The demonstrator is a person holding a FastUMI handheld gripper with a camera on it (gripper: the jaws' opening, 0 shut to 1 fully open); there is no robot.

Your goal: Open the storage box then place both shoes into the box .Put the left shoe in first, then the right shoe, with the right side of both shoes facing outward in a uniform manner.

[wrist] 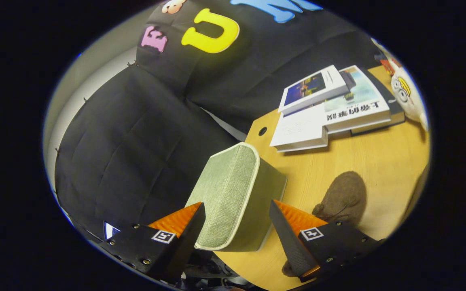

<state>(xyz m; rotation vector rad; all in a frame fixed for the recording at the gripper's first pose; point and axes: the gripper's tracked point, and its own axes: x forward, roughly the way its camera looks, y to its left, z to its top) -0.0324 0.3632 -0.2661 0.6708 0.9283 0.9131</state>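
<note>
Still lidded, storage box [233, 194] between spread tool [237, 218] fingers.

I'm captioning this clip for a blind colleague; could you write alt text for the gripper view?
The gripper has its fingers open on either side of a green fabric storage box on a wooden table. A brown shoe lies beside the box, stacked books beyond.
</note>
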